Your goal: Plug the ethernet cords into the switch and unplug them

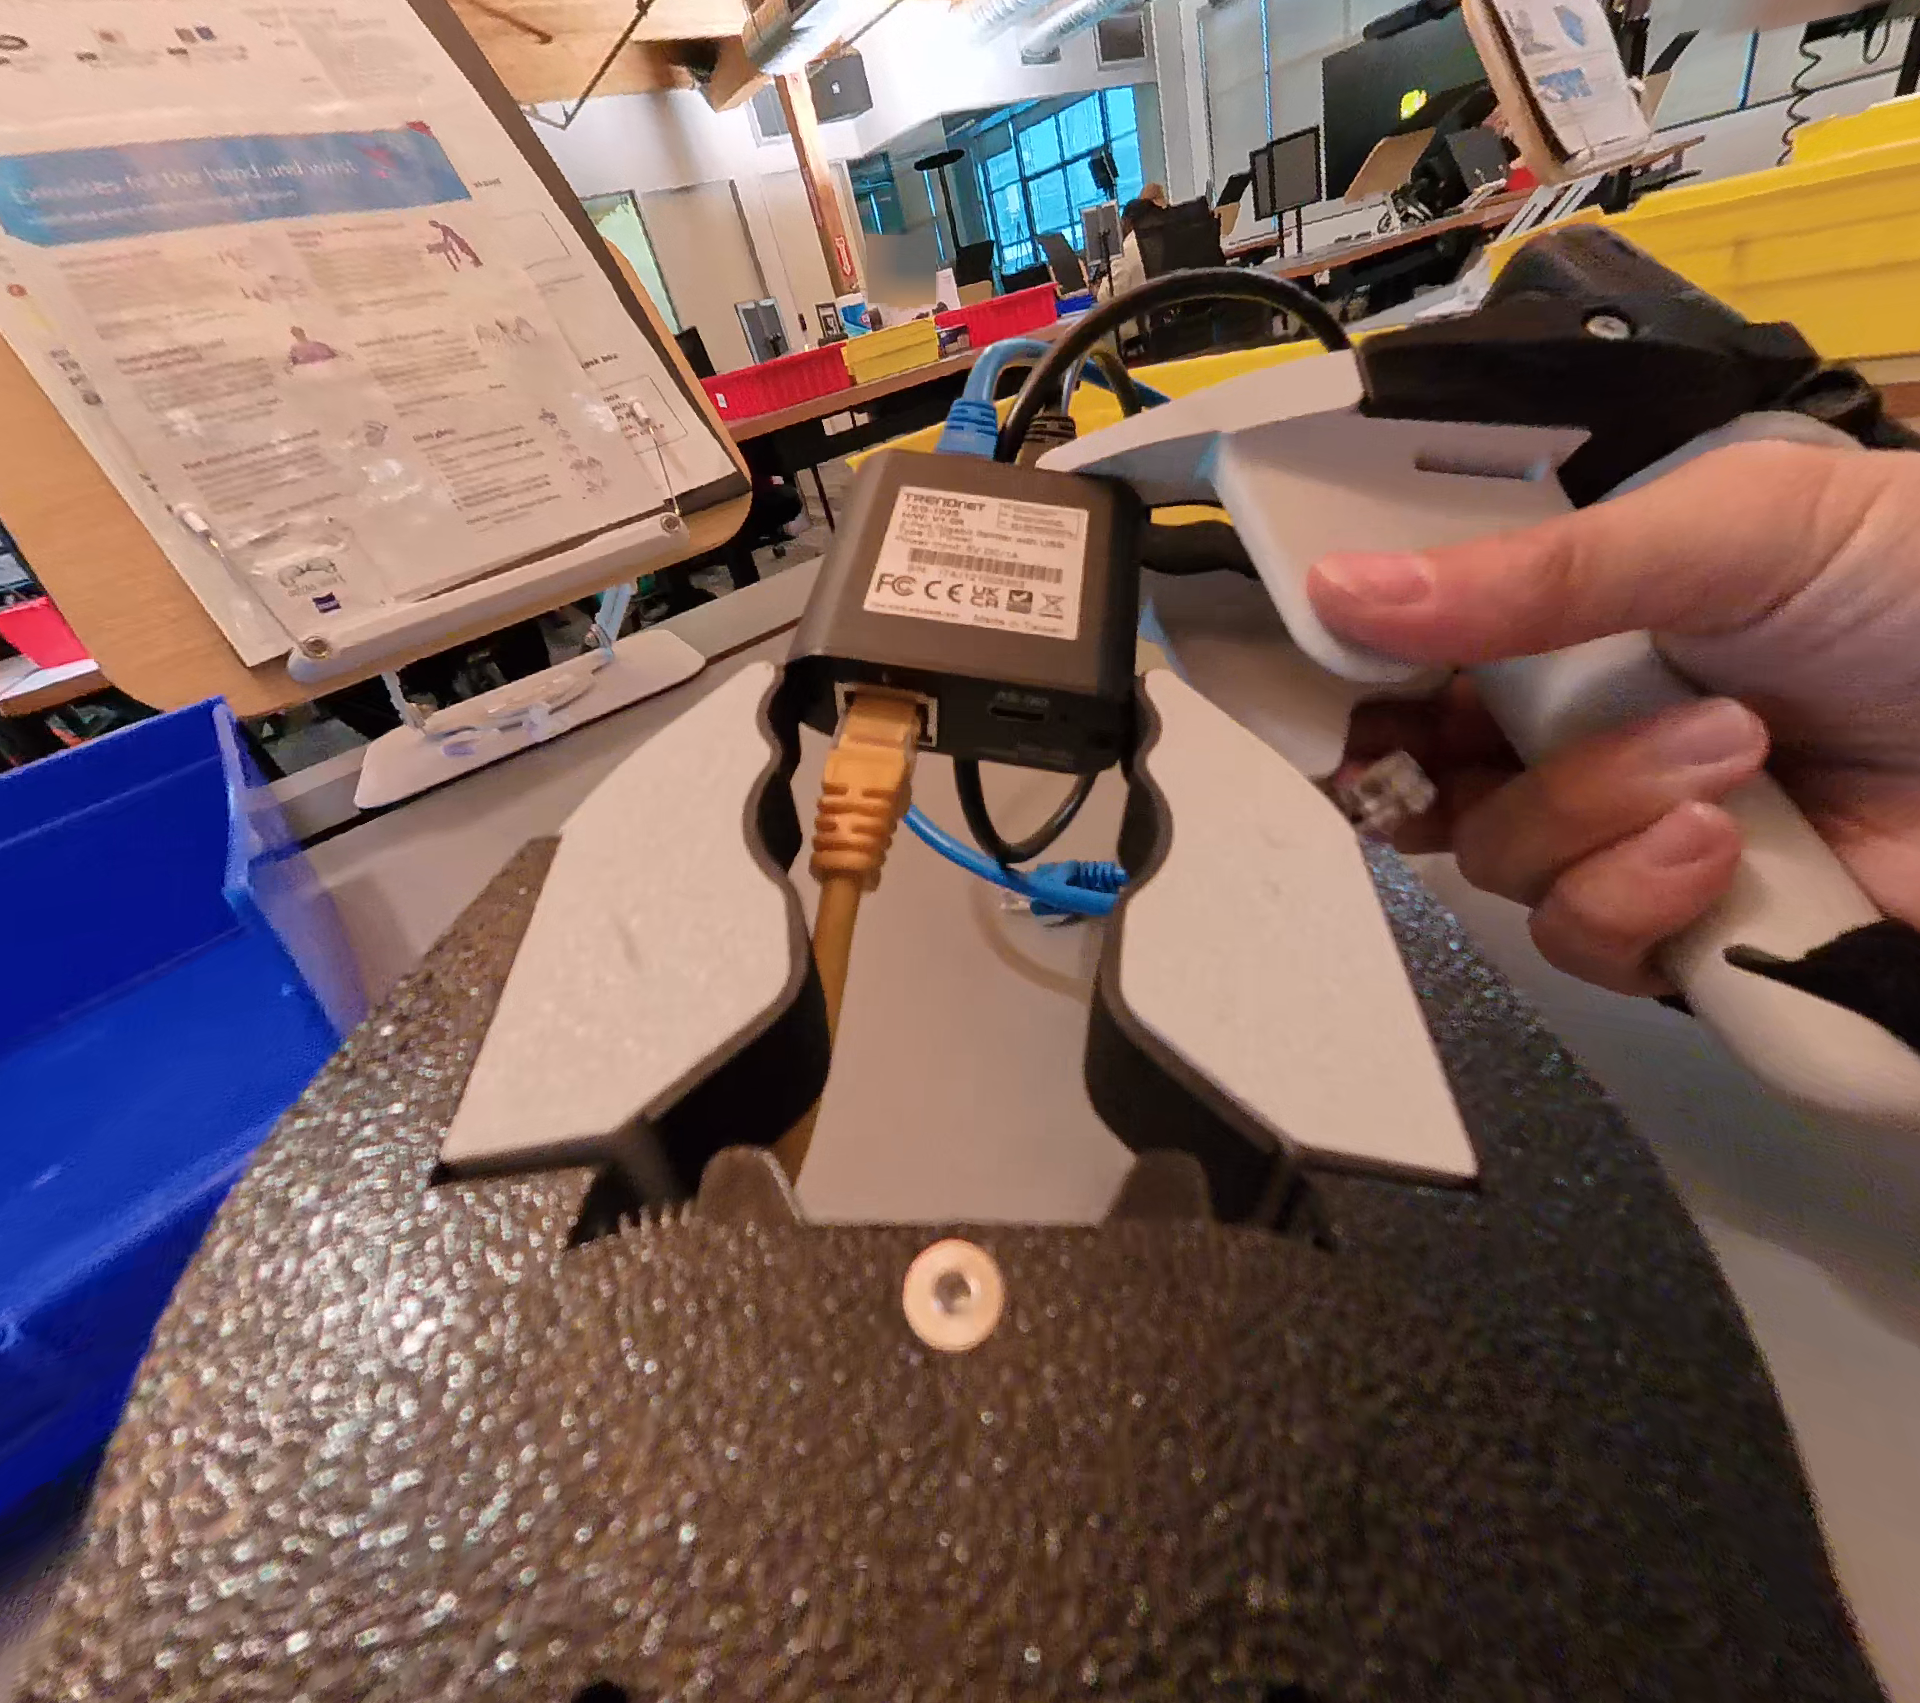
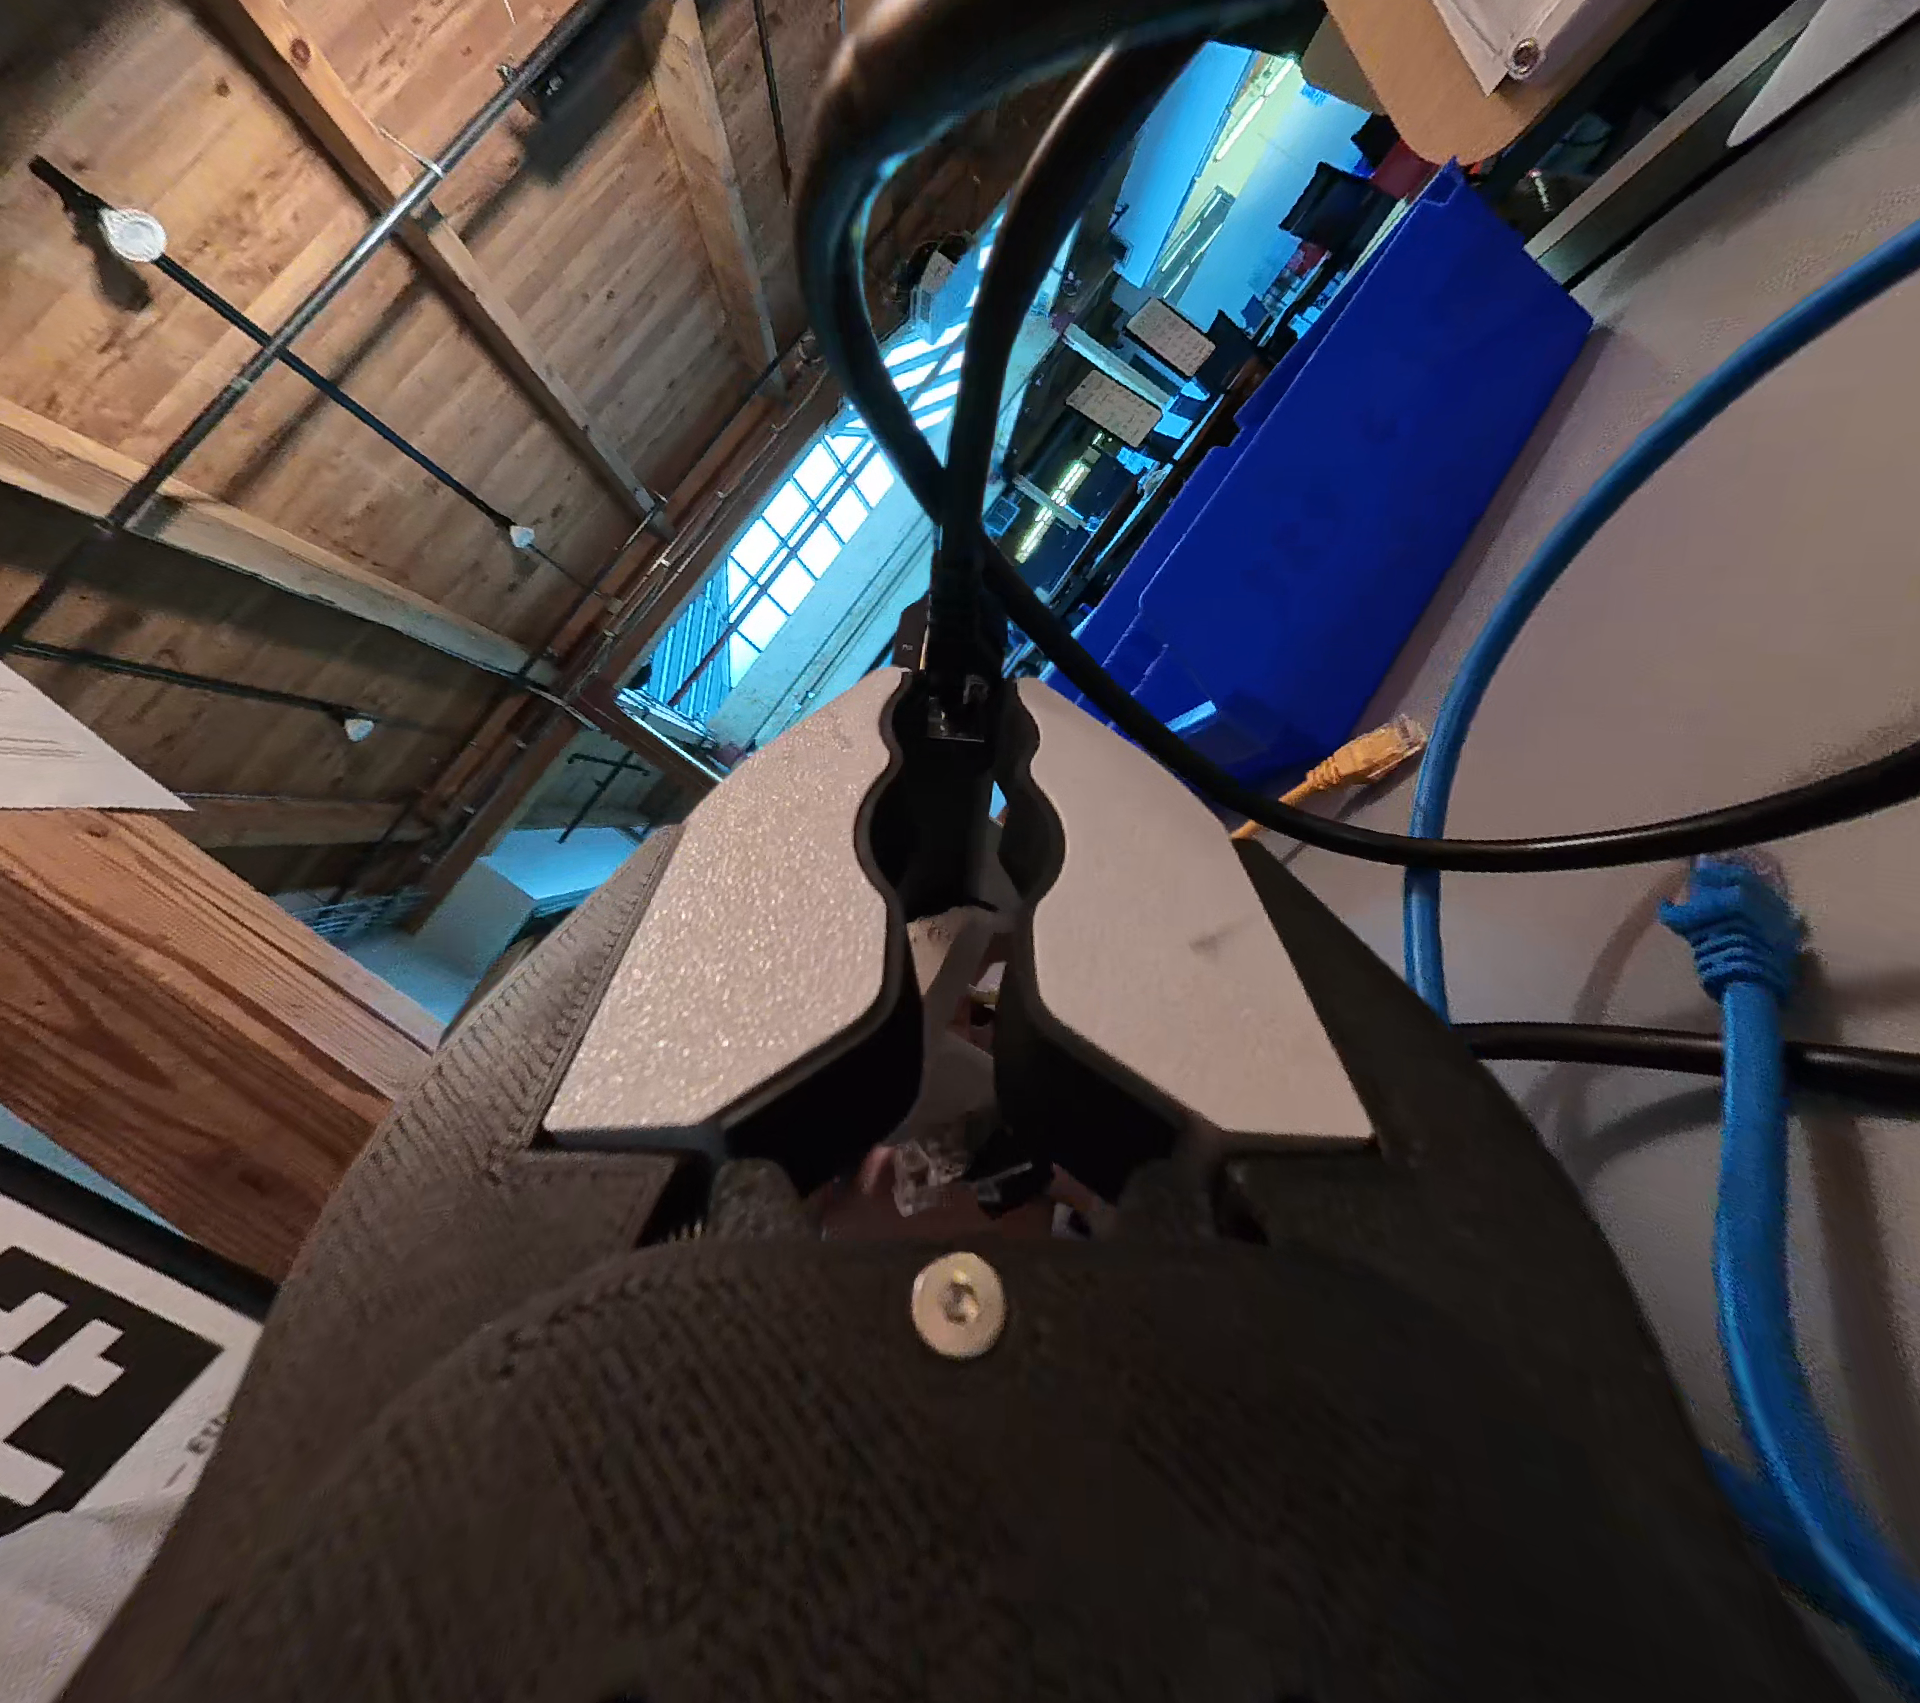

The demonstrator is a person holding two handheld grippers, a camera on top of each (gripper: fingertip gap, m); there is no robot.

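switch: the left gripper (image 1: 961,718) is clamping its fingers on the small black switch (image 1: 977,583), holding it up off the grey table (image 1: 436,853) with its labelled side facing up.
yellow cord: its plug (image 1: 868,780) is sitting in the near port of the switch; its other end (image 2: 1361,754) is lying loose on the table by the blue bin.
blue cord: one plug (image 1: 971,427) is standing at the far side of the switch, seemingly seated; its other end (image 1: 1075,884) is lying free on the table below.
black cord: the right gripper (image 2: 956,718), held by a hand (image 1: 1683,718), is pinching its fingers on a black plug (image 2: 951,703); another black plug (image 1: 1049,432) is standing at the switch's far side beside the blue one.
progress: judging from this, plugging is mostly done and all the unplugging is waiting.
blue bin (image 1: 125,978): standing at the near left; contents cannot be seen.
yellow bins (image 1: 1766,240): standing far right; contents hidden.
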